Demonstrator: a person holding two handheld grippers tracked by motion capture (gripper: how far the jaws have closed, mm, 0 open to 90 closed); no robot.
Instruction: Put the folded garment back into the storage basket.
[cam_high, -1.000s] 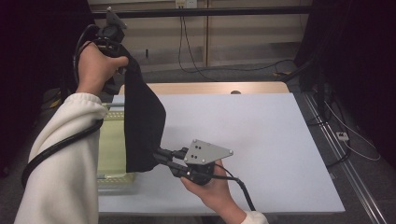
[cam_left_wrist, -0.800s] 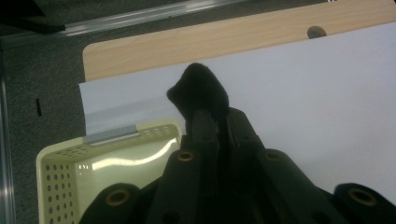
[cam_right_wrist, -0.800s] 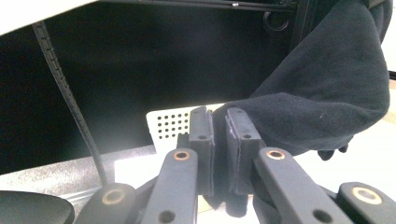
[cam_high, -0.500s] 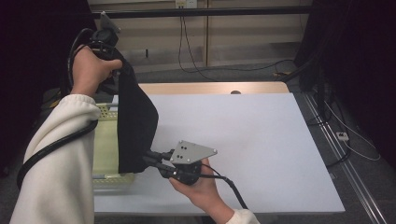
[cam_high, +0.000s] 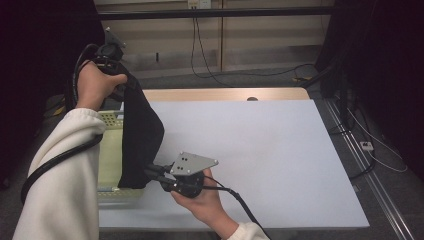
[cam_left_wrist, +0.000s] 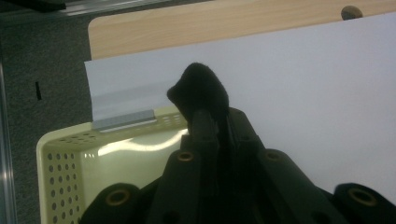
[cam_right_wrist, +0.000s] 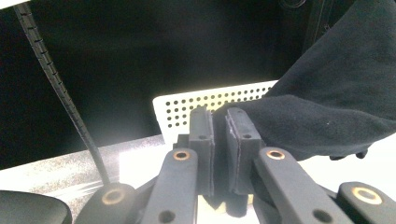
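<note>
Black cloth (cam_high: 140, 142) hangs stretched over the pale yellow perforated basket (cam_high: 107, 165), pinched at both ends. Left gripper (cam_high: 116, 75), raised above the basket's far end, has its jaws pressed together on the cloth's top corner; in the left gripper view a tuft of cloth (cam_left_wrist: 201, 91) pokes out past the closed jaws. Right gripper (cam_high: 152, 175), just beside the basket's near right corner, clamps the cloth's lower edge, fabric squeezed between its pads (cam_right_wrist: 243, 130). Compared with a second ago, both grippers have come lower and shifted toward the basket, so the cloth now hangs nearer its opening. White surface (cam_high: 260, 155) to the right of the basket carries the basket itself.
</note>
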